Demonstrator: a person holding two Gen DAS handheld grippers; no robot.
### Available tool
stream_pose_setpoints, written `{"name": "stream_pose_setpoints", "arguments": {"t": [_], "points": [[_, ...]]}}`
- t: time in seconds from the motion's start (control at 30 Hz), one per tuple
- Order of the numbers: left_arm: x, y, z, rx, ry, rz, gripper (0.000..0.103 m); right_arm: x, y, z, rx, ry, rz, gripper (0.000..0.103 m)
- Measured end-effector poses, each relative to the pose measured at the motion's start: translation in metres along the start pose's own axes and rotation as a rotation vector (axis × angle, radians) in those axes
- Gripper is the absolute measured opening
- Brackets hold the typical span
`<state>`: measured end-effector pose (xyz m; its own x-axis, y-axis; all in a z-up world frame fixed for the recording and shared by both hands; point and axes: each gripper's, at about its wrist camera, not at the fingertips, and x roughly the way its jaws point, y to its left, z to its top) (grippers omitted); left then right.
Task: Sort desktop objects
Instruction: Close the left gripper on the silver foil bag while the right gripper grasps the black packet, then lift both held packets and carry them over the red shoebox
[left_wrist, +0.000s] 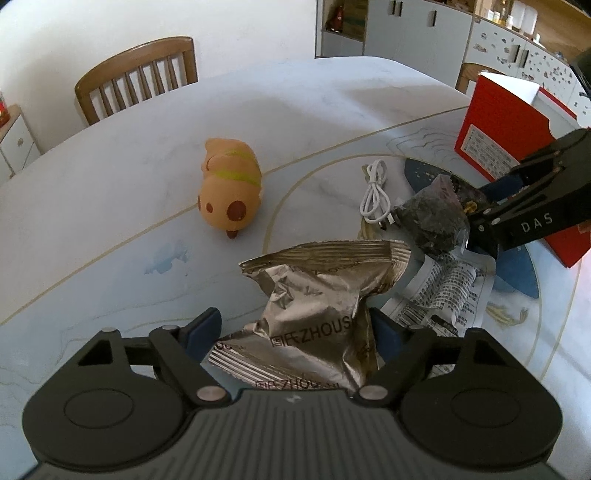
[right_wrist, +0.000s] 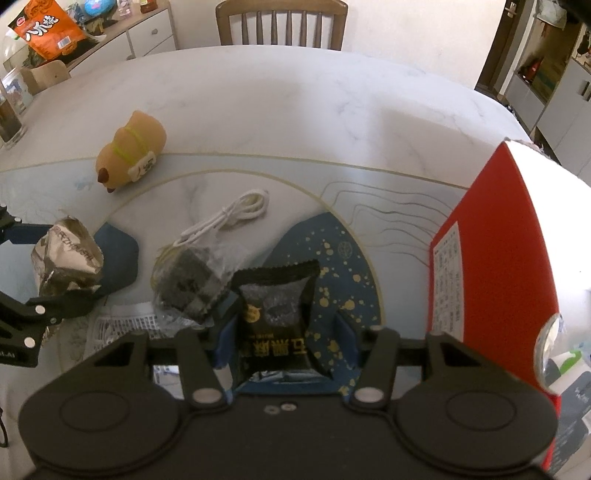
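Note:
A crumpled silver foil packet (left_wrist: 310, 317) stands between the blue pads of my left gripper (left_wrist: 295, 325), which is shut on it. The right wrist view shows the same packet (right_wrist: 66, 258) pinched in that gripper (right_wrist: 62, 264) at the left edge. My right gripper (right_wrist: 282, 332) is shut on a black snack packet (right_wrist: 275, 306) that stands upright over the blue gold-speckled mat (right_wrist: 332, 258). From the left wrist view the right gripper (left_wrist: 474, 212) reaches in from the right, beside a clear bag of dark contents (left_wrist: 432, 221).
An orange capybara toy (left_wrist: 229, 184) lies further back on the table. A coiled white cable (right_wrist: 229, 218) lies behind the clear bag (right_wrist: 192, 280). A tall red box (right_wrist: 498, 258) stands at the right. A printed leaflet (left_wrist: 443, 291) lies under the bag. A wooden chair (right_wrist: 280, 22) stands behind the table.

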<state>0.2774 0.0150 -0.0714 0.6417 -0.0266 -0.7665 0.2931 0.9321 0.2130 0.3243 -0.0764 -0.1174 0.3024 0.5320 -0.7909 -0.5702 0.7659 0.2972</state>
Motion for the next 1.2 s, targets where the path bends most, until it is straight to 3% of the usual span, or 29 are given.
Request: {"name": "stream_pose_setpoints", "arguments": {"t": [0.4,0.67,1.2], "points": [[-0.002,0.003,0.001,-0.01,-0.006,-0.012,0.079,-0.001,0.003,0.002,-0.002,-0.003,-0.002,0.035],[-0.008,0.005,0.002,-0.02,-0.019,-0.007,0.072,-0.006,0.002,-0.003,0.011,-0.005,-0.017,0.034],[-0.043,0.002,0.005,-0.043,-0.073,-0.003,0.071,-0.042,0.003,-0.016,0.036,-0.033,-0.016,0.034]]}}
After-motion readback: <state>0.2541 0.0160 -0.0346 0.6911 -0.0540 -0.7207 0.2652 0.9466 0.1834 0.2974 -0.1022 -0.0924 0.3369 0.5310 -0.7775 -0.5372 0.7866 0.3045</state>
